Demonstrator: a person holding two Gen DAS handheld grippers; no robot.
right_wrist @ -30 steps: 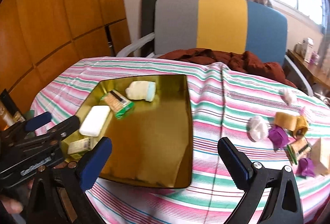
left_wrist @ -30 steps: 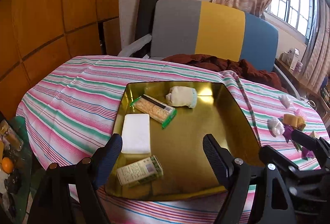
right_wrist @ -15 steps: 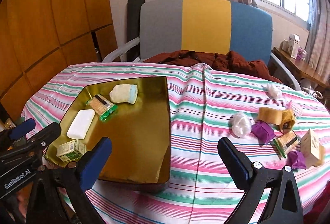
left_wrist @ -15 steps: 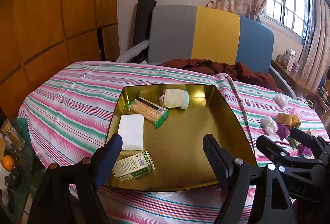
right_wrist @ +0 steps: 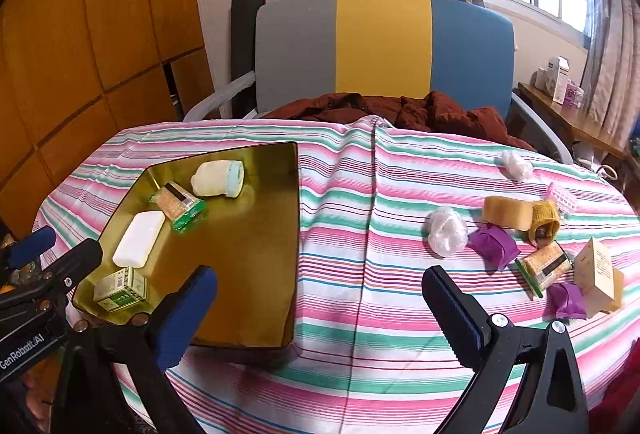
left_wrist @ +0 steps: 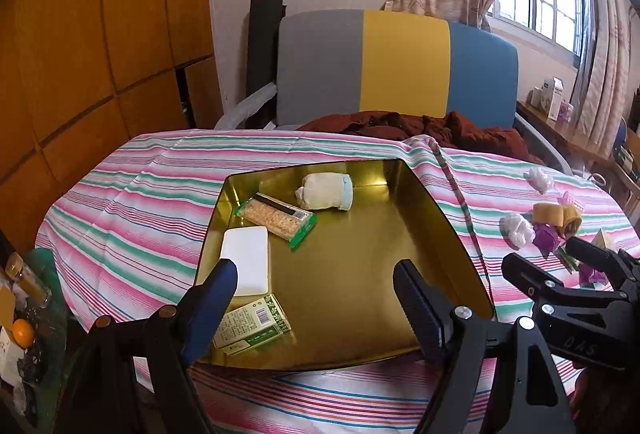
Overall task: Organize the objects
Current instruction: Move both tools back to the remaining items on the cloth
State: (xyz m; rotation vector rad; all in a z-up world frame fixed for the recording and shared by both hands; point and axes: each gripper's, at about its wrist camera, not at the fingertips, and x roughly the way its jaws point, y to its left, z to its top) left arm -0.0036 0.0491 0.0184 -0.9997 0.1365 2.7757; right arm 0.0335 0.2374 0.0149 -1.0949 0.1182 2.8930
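A gold tray (left_wrist: 360, 274) (right_wrist: 256, 266) lies on the striped tablecloth at the left. In it are a white soap bar (left_wrist: 246, 260) (right_wrist: 138, 239), a green-edged cracker pack (left_wrist: 276, 220) (right_wrist: 178, 204), a rolled cream cloth (left_wrist: 325, 191) (right_wrist: 218, 178) and a small green box (left_wrist: 252, 330) (right_wrist: 120, 288). My left gripper (left_wrist: 316, 282) hangs open above the tray's near edge, empty. My right gripper (right_wrist: 320, 290) stands open over the cloth just right of the tray, empty. Right of it lie white wads (right_wrist: 447, 231), purple packets (right_wrist: 494, 246), a yellow roll (right_wrist: 506, 212), another cracker pack (right_wrist: 546, 268) and a tan box (right_wrist: 598, 272).
A grey, yellow and blue chair (left_wrist: 396, 66) with a dark red garment (left_wrist: 420, 126) stands behind the table. Wood panels line the left wall. A low stand with a bottle and an orange (left_wrist: 22, 330) sits at the near left. A side shelf (right_wrist: 568, 110) runs under the window.
Both grippers have pulled back and risen from the table, so more of the cloth and the loose objects at the right show. Both stay open and empty.
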